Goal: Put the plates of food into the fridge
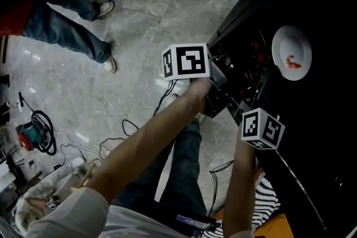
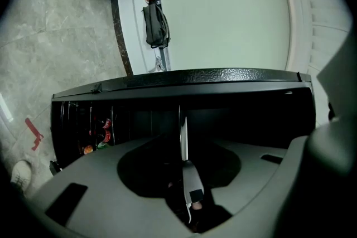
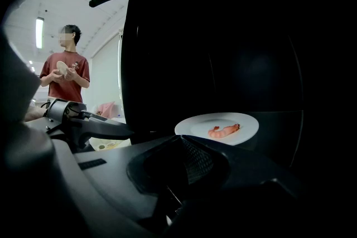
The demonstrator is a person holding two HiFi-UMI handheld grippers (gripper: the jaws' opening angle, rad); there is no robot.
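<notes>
One round white plate [image 1: 285, 40] lay flat on the glossy black counter [image 1: 329, 114]. A single curled pink shrimp [image 1: 293, 63] rested on it, just off centre. The plate's rim was in full view.

What the person wears and carries
Short pale sleeve [image 1: 72, 212], dark blue jeans [image 1: 181, 167]; white cubes [image 1: 186, 62] bearing black square markers.

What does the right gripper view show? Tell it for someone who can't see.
A white plate holding one pink shrimp sits on a dark surface just beyond the right tool. Far left, a person in a red shirt stands in a bright room.
</notes>
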